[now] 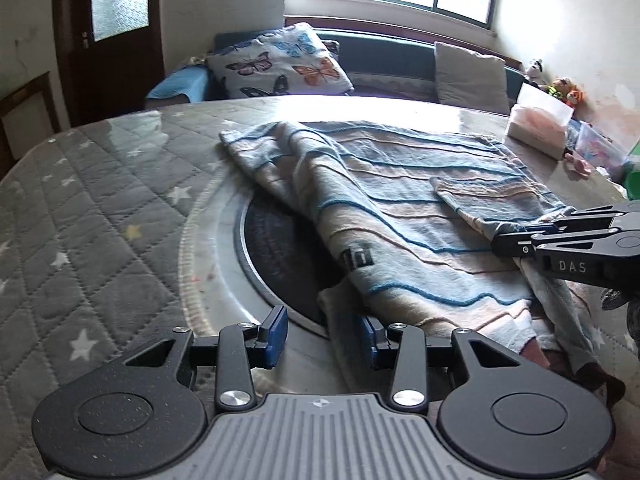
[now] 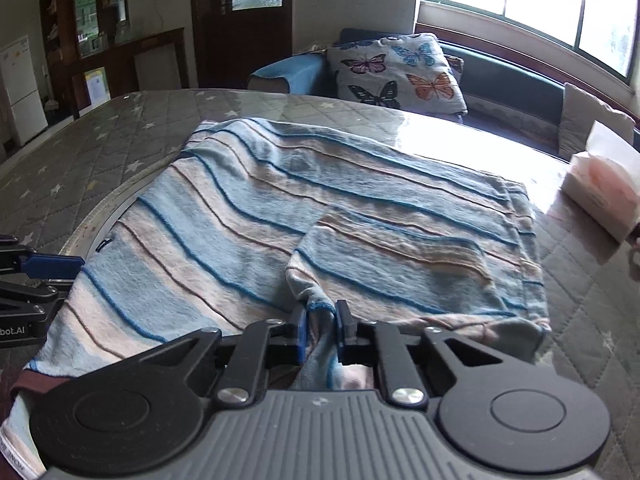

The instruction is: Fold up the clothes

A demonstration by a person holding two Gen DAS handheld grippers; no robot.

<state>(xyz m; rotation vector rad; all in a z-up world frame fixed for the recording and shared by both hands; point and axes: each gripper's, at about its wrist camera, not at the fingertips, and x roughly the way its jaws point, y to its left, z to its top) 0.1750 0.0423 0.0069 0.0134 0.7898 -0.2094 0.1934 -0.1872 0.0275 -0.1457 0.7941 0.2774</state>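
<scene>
Fabric [image 2: 320, 344] pinched in right tool [image 2: 321, 330] shows only there.

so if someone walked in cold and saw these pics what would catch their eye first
Most likely the striped shirt, spread across the middle of the quilted star-patterned table and partly folded. Next, the right gripper, shut on a bunched bit of that shirt at its near edge, while the left gripper sits open at the shirt's other side. Behind the table, a butterfly cushion stands out on the bench under the bright window.
</scene>
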